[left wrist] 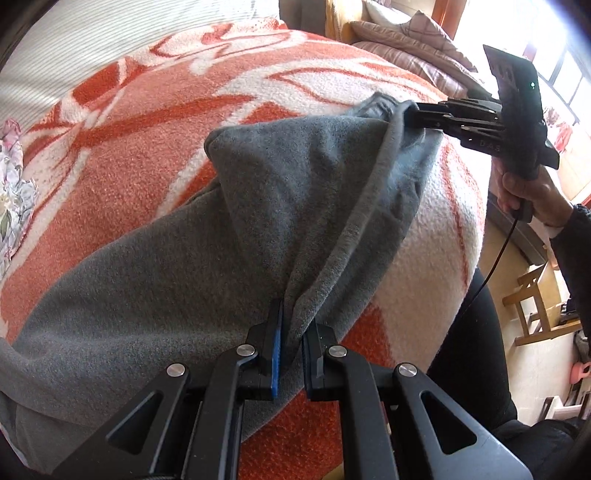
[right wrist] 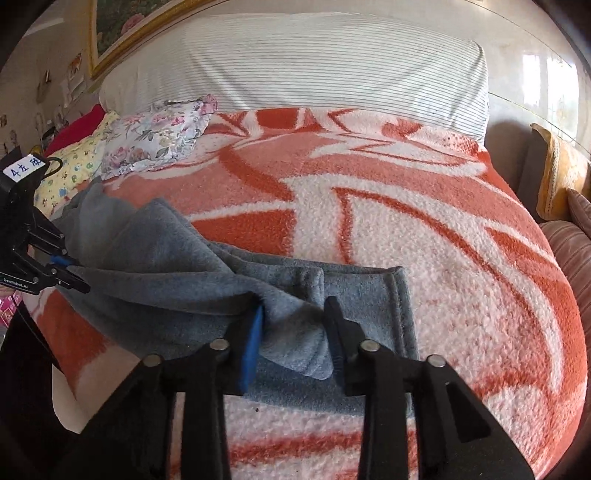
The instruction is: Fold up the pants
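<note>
Pants [left wrist: 177, 266]: grey fleece, spread across the bed, the bulk running from the lower left of your left wrist view up to a raised fold at centre. One edge is gathered into a ridge that runs down to your left gripper [left wrist: 291, 354] at bottom centre.

Left gripper: fingers [left wrist: 275, 354] together and clamped on that ridge, blue pad against the cloth. In the right wrist view the same gripper [right wrist: 72, 273] sits at the left edge, pinching the pants' near corner.

Right gripper [right wrist: 293, 339]: at bottom centre of its own view, fingers [right wrist: 253, 343] a little apart. A rolled wad of the pants [right wrist: 295, 332] lies between them; it touches the blue pad on the left, and whether the right finger presses it you cannot tell. In the left wrist view this gripper [left wrist: 417, 118] reaches in from the upper right to the hemmed end of the cloth, your hand [left wrist: 524, 188] on its grip.

Hemmed end [right wrist: 391, 295]: flat on the blanket, just beyond the right fingers.

Blanket [right wrist: 424, 229]: fuzzy, orange and white, covering the bed under everything.

Striped sheet [right wrist: 314, 66]: upper part of the right wrist view.

Floral cushion [right wrist: 159, 136]: upper left, beside a yellow patterned one [right wrist: 74, 170].

Framed picture [right wrist: 122, 26]: on the wall, top left.

Wooden chair [left wrist: 535, 302]: right edge of the left wrist view.
</note>
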